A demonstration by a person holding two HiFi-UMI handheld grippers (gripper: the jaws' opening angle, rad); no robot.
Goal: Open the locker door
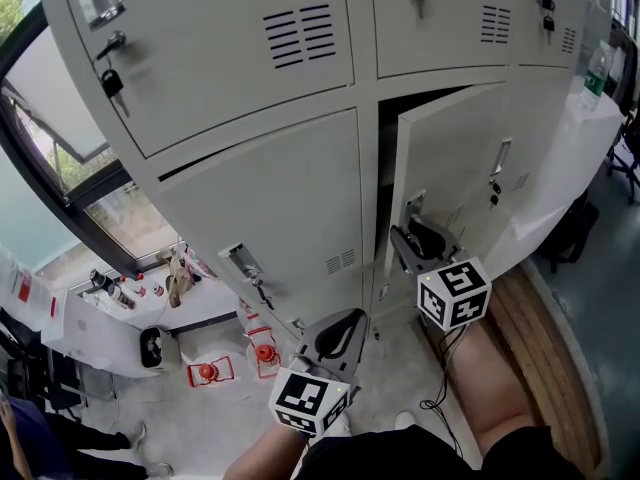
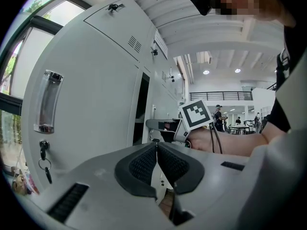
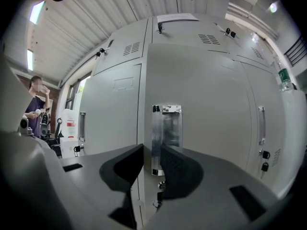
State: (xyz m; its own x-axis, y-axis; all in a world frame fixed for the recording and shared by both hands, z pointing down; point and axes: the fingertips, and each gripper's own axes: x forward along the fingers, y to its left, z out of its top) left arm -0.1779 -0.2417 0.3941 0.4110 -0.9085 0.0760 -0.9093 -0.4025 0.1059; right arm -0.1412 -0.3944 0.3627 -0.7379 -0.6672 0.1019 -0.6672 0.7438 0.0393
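Grey-white steel locker bank (image 1: pixel 250 183) fills the view ahead of us. One pale sheet-metal door (image 1: pixel 455 158) in the lower row stands ajar, with a dark gap above it and along its free edge. We judge the opening begun but far from finished.

Our right gripper (image 1: pixel 412 238), grey plastic with a marker cube, sits at that free edge. Its jaws straddle the edge and look closed on the chrome recessed pull handle (image 3: pixel 165 133). The black ribbed pads (image 3: pixel 180 169) sit either side of the handle's near lip.

Our left gripper (image 2: pixel 157 145), same make, hangs lower and well apart from the door. Its jaws are pressed together on nothing.

Notes for the swing:
- Draw the handle round an arc about the far-side hinge, not straight back.
- Let the wrist turn with the panel so the pads stay square on the lip.
- Hold the pinch firm, because chrome is slick.
- Mind the small lock (image 3: pixel 160 186) just under the handle.
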